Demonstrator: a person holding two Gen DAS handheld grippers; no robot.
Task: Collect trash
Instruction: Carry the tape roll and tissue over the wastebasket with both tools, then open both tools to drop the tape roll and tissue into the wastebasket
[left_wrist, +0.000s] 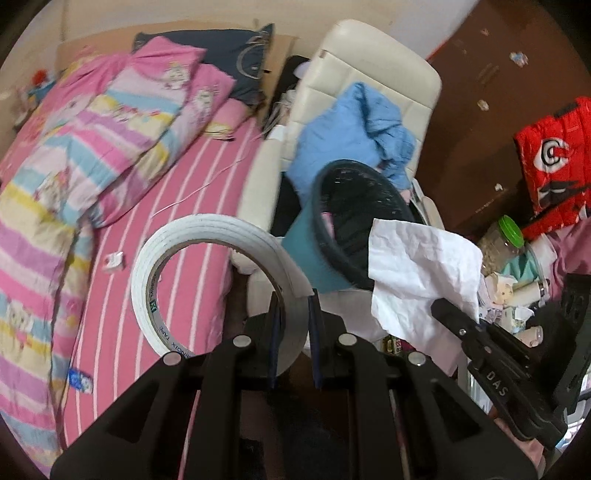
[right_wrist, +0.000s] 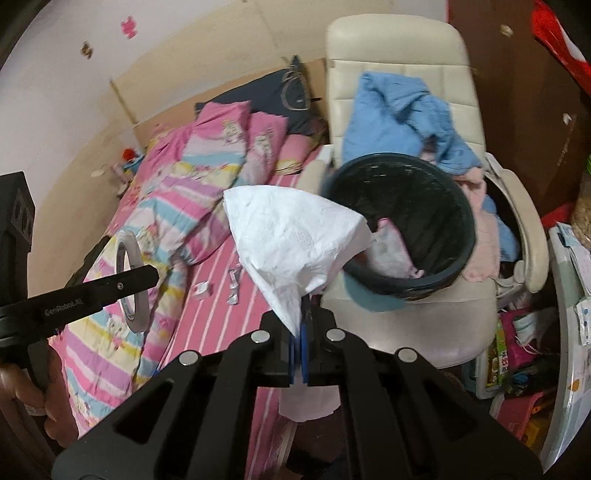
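My right gripper (right_wrist: 300, 332) pinches the tissue (right_wrist: 291, 236); the bin (right_wrist: 400, 221) on the chair lies at one o'clock, nearer it. My left gripper (left_wrist: 293, 332) clamps the tape roll (left_wrist: 218, 273).

A crumpled white paper tissue (right_wrist: 291, 240) hung pinched at its lower corner, fanning upward just left of a round black plastic bin (right_wrist: 400, 225) holding pinkish scraps, which sat tilted on the seat. A white roll of adhesive tape (left_wrist: 221, 280) stood upright on edge, clamped at its right side, near left. Small wrappers (right_wrist: 232, 286) lay on the pink striped sheet.
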